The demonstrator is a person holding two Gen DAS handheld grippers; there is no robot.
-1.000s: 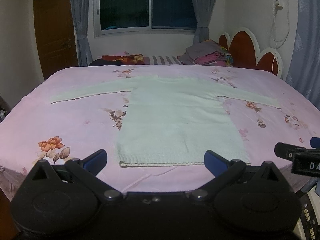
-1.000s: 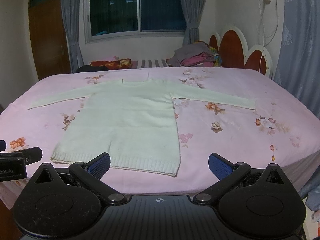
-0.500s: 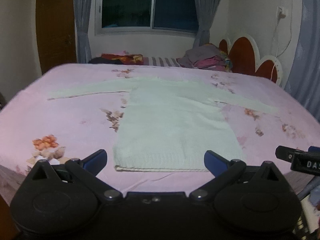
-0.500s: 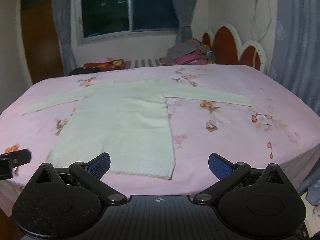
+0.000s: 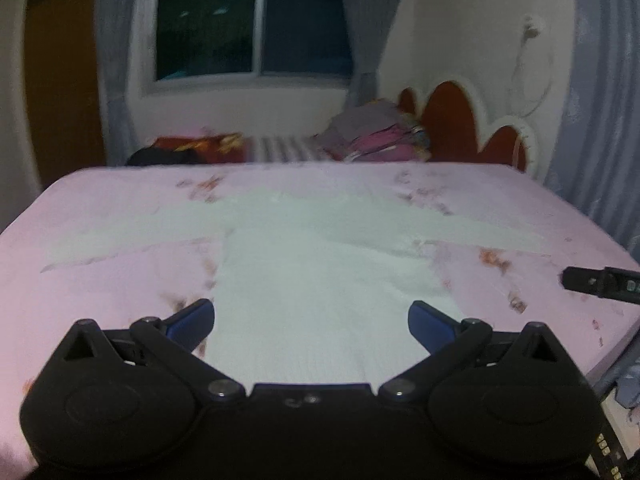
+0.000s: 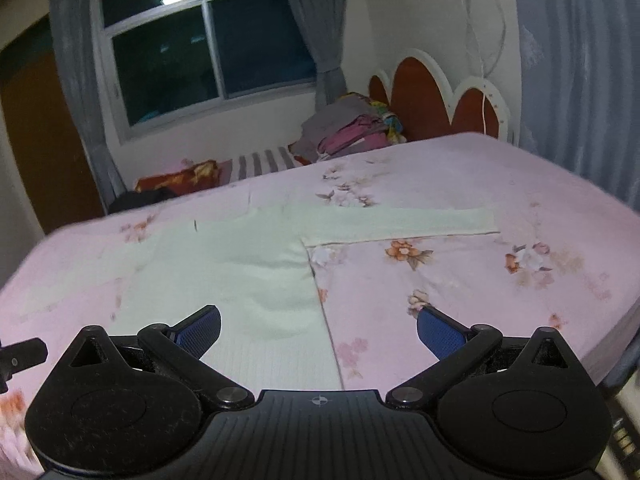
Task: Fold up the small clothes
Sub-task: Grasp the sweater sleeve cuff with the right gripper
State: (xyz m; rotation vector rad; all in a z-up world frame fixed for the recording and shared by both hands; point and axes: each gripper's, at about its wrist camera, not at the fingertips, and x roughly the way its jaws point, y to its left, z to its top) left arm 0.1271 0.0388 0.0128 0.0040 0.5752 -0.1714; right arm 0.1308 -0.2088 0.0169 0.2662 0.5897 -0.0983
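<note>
Pale, cream-white knit is seen spread flat on a pink floral bedsheet [image 5: 100, 280]: a long-sleeved sweater [image 5: 320, 280], front or back uppermost cannot be told, with both sleeves laid out sideways toward 9 and 3 o'clock. In the left wrist view the hem end of the sweater is framed directly between the fingers of the left gripper [image 5: 312, 322], toward 12 o'clock from the tool. The jaws are held wide apart and nothing is gripped; whether the blue pads [image 5: 192, 320] touch the fabric cannot be told, the view being blurred.

In the right wrist view the right gripper [image 6: 319, 326] is placed over the sweater's side edge: the sweater [image 6: 224, 272] body lies under the finger at 9 o'clock, bare sheet [image 6: 520, 300] under the finger at 3 o'clock. These jaws are likewise spread fully, with nothing held. The outstretched sleeve [image 6: 400, 222] is recorded at 1 o'clock from this tool.

No containers are in view. Beyond the bed, a stack of folded clothes [image 6: 352, 128] is noted beside a red scalloped headboard [image 6: 440, 96], and a dark window [image 5: 252, 20] with grey curtains [image 6: 76, 80] at 12 o'clock.
</note>
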